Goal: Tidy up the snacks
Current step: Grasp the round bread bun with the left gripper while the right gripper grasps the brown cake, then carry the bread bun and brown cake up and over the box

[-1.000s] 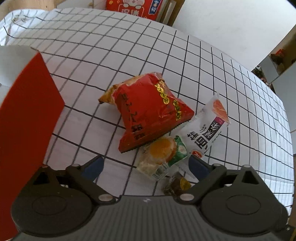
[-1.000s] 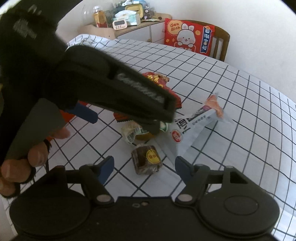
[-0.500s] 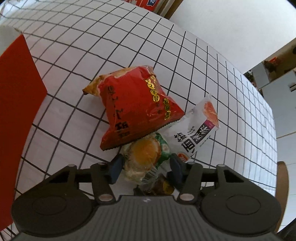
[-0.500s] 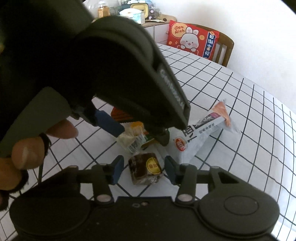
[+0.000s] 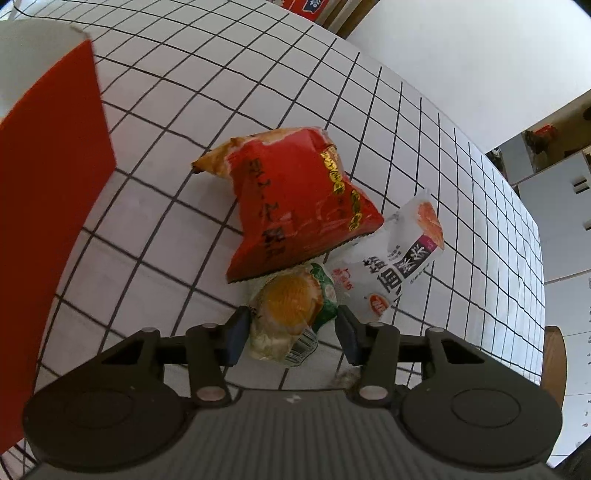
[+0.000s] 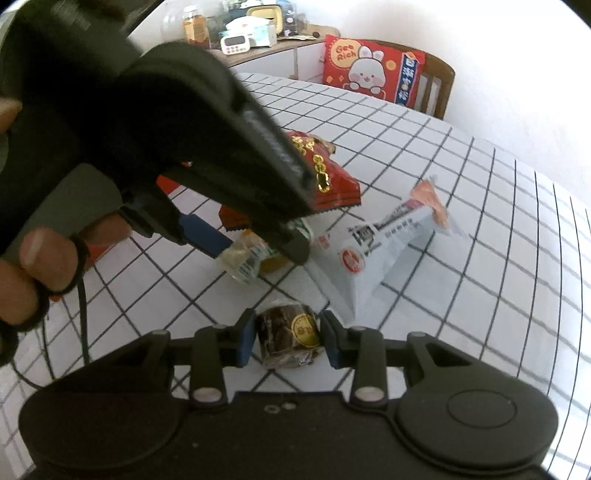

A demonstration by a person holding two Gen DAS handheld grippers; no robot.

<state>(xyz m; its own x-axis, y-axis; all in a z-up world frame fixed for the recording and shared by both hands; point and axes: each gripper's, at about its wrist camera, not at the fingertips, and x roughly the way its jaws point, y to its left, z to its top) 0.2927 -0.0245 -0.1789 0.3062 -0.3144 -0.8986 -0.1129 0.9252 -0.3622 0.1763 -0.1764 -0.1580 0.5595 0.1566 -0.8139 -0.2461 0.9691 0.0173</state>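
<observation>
A small packet with a yellow pastry (image 5: 291,306) lies on the checked tablecloth (image 5: 184,92), tucked under the edge of a red snack bag (image 5: 295,199). My left gripper (image 5: 291,336) points down over it; its jaws are closing and the blue pads press on both sides of the packet. A white packet (image 5: 399,262) lies to the right. In the right wrist view a brown wrapped snack with a gold sticker (image 6: 286,332) sits between the closing jaws of my right gripper (image 6: 289,339), pads against its sides. The left gripper (image 6: 260,251) fills that view's upper left.
A tall red box (image 5: 48,221) stands at the left of the table. A hand (image 6: 40,266) holds the left gripper. Beyond the table are a wooden chair with a red rabbit cushion (image 6: 373,70) and a cabinet with small items (image 6: 251,33).
Both grippers went from wide open to closed in around their snacks: the left around the yellow pastry packet, the right around the brown snack. The left gripper rolled slightly.
</observation>
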